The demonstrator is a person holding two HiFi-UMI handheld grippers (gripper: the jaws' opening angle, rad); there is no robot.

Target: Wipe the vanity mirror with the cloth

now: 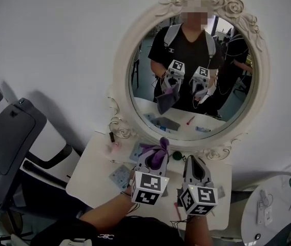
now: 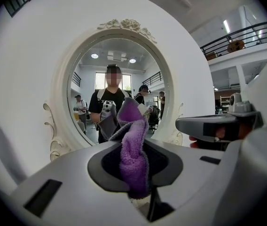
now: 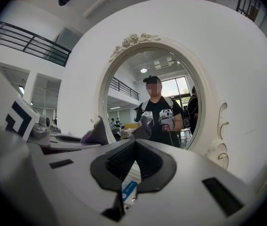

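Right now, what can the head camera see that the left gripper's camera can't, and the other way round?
Only the head view shows the white table with small items on it, the grey chair at left, and the left gripper and right gripper from above. Only the left gripper view shows, close up, its jaws shut on the purple cloth, plus a balcony railing high at right. Both show the oval vanity mirror, the cloth, and the person reflected holding both grippers.

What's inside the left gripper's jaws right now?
A purple cloth is pinched in the left gripper, bunched and sticking up past the jaws. The part pressed between the pads is covered by them.
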